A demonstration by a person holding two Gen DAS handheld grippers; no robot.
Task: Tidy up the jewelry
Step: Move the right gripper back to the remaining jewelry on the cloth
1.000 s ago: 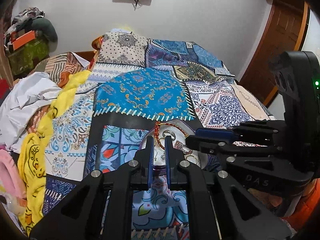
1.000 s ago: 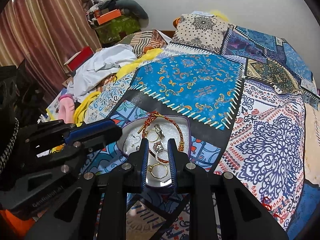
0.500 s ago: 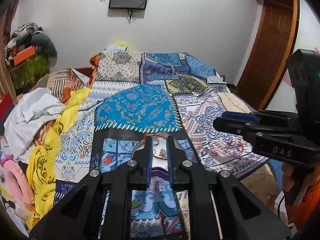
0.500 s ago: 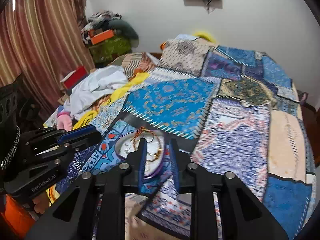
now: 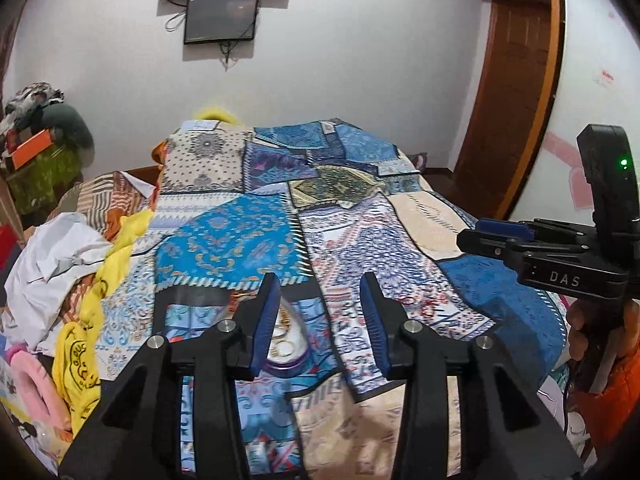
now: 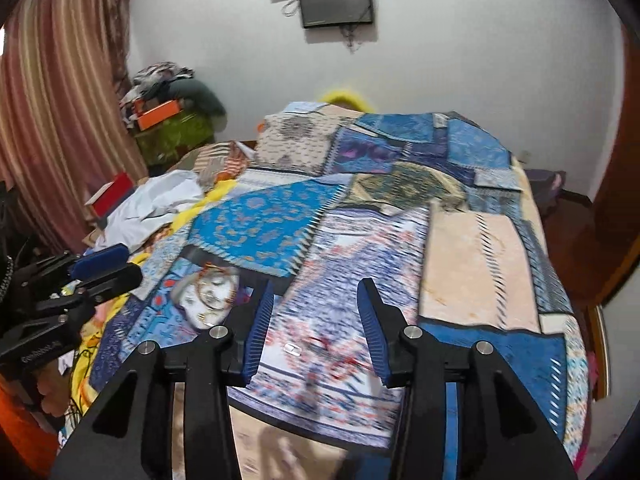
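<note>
A round white dish [image 5: 294,350] with a purple rim lies on the patchwork bedspread [image 5: 248,240] and holds gold rings and a red-and-gold beaded bracelet. It also shows, blurred, in the right wrist view [image 6: 208,300]. My left gripper [image 5: 320,284] is open and empty, raised above and behind the dish. It also shows in the right wrist view [image 6: 104,266]. My right gripper [image 6: 316,292] is open and empty, raised over the bedspread to the right of the dish. It also shows at the right of the left wrist view [image 5: 480,234].
White and yellow cloths [image 5: 60,264] and a pink item [image 5: 32,384] lie at the bed's left side. A pile of clothes and boxes [image 6: 168,116] stands by the curtain. A screen [image 5: 222,18] hangs on the far wall. A wooden door [image 5: 516,80] is at right.
Both grippers have risen and pulled back from the dish, and both have opened wide. The dish and its jewelry stay on the bed.
</note>
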